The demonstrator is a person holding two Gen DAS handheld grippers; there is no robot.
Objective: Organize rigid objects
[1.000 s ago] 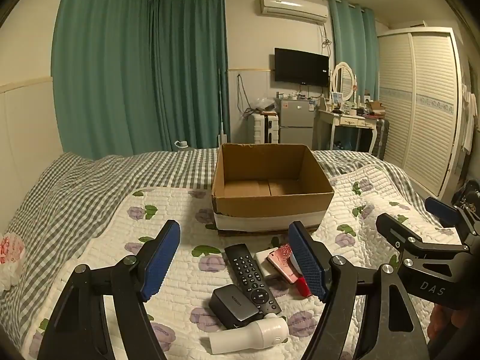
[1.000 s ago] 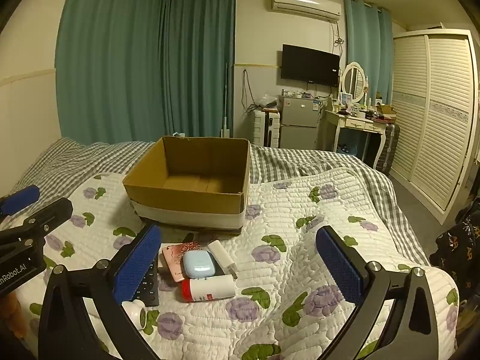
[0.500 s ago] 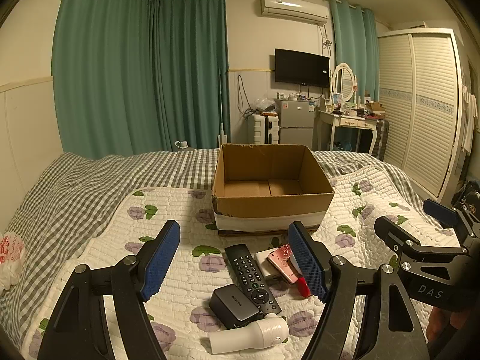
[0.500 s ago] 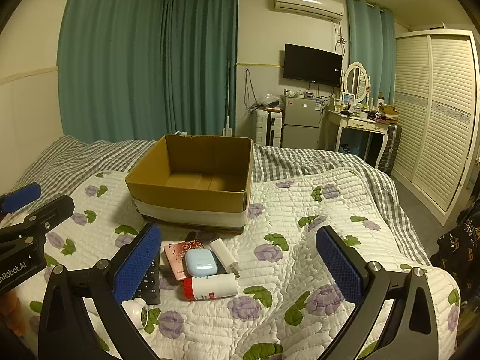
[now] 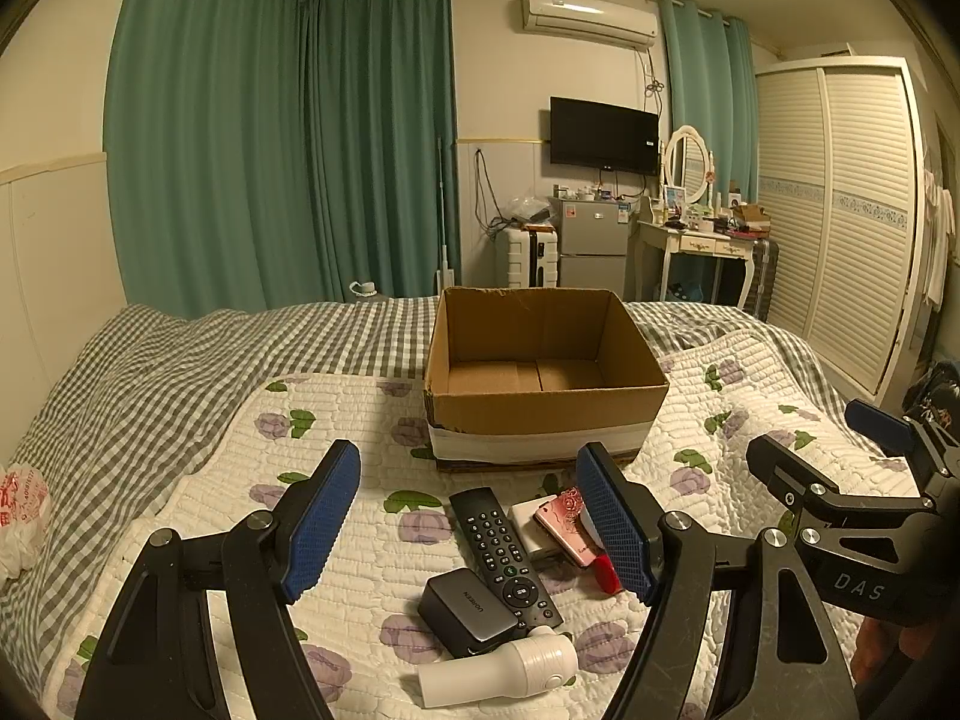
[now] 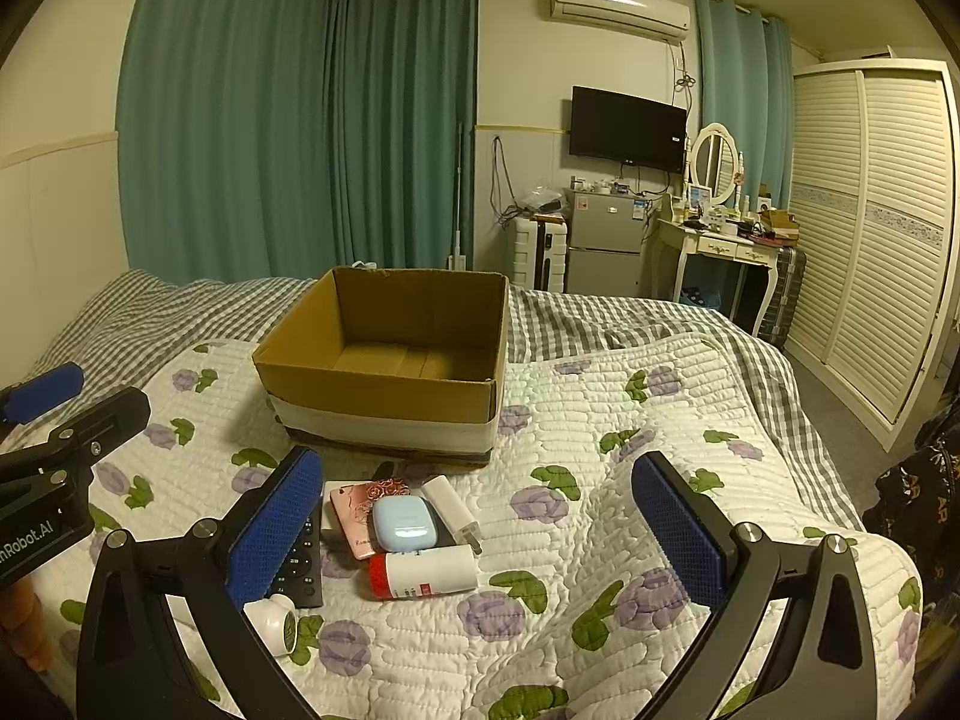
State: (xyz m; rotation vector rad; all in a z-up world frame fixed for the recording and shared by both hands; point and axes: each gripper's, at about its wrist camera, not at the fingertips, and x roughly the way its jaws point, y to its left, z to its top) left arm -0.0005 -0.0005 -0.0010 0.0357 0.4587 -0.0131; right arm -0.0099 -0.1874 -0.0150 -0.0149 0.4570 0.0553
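An open cardboard box [image 5: 543,402] [image 6: 384,393] stands on the flowered quilt. In front of it lies a cluster of items: a black remote [image 5: 503,546] [image 6: 300,564], a dark charger block [image 5: 467,612], a white cylinder device [image 5: 501,672] [image 6: 273,621], a pink rose-patterned case [image 5: 564,519] [image 6: 360,510], a pale blue earbud case [image 6: 403,523] and a red-and-white bottle [image 6: 423,570]. My left gripper [image 5: 474,531] is open and empty, held above the remote. My right gripper [image 6: 480,534] is open and empty, above the bottle and the blue case.
A small white tube [image 6: 450,504] lies beside the blue case. A crumpled bag [image 5: 21,510] sits at the bed's left edge. Beyond the bed stand a fridge [image 5: 591,246], a dressing table [image 5: 696,240] and a wardrobe [image 5: 840,210].
Both views have shifted very slightly; the items and the box have not moved. Both grippers stay open.
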